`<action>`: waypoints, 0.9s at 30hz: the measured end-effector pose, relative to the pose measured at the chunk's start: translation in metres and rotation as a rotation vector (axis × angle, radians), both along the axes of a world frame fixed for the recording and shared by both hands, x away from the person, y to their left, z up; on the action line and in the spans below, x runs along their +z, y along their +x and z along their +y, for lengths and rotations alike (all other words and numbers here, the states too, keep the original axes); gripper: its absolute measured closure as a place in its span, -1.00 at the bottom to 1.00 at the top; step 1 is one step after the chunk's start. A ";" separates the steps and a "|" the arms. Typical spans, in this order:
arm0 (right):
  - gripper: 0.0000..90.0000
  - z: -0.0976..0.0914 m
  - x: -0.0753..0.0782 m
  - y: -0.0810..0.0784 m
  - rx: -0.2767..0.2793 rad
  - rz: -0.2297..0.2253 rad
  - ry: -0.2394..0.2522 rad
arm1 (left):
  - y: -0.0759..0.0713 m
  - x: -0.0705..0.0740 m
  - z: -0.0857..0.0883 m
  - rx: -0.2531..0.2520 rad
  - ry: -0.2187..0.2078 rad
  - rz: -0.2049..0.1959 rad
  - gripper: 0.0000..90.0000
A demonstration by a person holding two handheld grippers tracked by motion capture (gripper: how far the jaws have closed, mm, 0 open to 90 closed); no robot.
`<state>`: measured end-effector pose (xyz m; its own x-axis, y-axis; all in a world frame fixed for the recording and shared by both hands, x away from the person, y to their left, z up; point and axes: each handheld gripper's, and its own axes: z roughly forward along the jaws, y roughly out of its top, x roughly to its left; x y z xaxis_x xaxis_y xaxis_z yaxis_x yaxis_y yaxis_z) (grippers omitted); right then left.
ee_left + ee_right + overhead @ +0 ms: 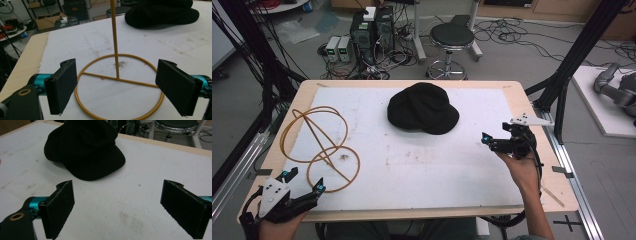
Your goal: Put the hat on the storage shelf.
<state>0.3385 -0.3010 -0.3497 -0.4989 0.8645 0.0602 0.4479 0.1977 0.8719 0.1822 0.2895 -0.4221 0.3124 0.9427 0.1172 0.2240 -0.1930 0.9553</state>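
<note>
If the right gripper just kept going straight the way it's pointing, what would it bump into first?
Most likely the black cap. The right gripper has its jaws open, with bare white table cover between it and the cap. The cap sits a little left of centre, so it might just catch the brim.

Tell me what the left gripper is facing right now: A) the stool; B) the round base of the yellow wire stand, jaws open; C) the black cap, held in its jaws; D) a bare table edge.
B: in the left gripper view, the left gripper stands open, its jaws either side of the yellow wire stand base ring, not pressing it.
</note>
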 end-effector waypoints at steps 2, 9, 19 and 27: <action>-0.74 0.005 0.008 0.008 0.008 -0.004 -0.001 | 0.000 0.000 0.000 -0.001 -0.001 -0.001 -0.60; -0.74 0.021 0.022 0.028 0.027 -0.027 -0.005 | 0.001 0.000 0.000 -0.004 -0.006 0.002 -0.59; -0.71 0.061 0.050 0.065 0.068 -0.067 -0.027 | 0.001 -0.001 -0.001 -0.014 -0.004 0.005 -0.59; -0.72 0.087 0.060 0.087 0.085 -0.093 -0.007 | 0.001 -0.001 -0.001 -0.018 -0.006 0.007 -0.59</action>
<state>0.4254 -0.2135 -0.2898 -0.5740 0.8189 0.0043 0.3468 0.2384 0.9071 0.1835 0.2884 -0.4229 0.3305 0.9375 0.1091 0.2269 -0.1911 0.9550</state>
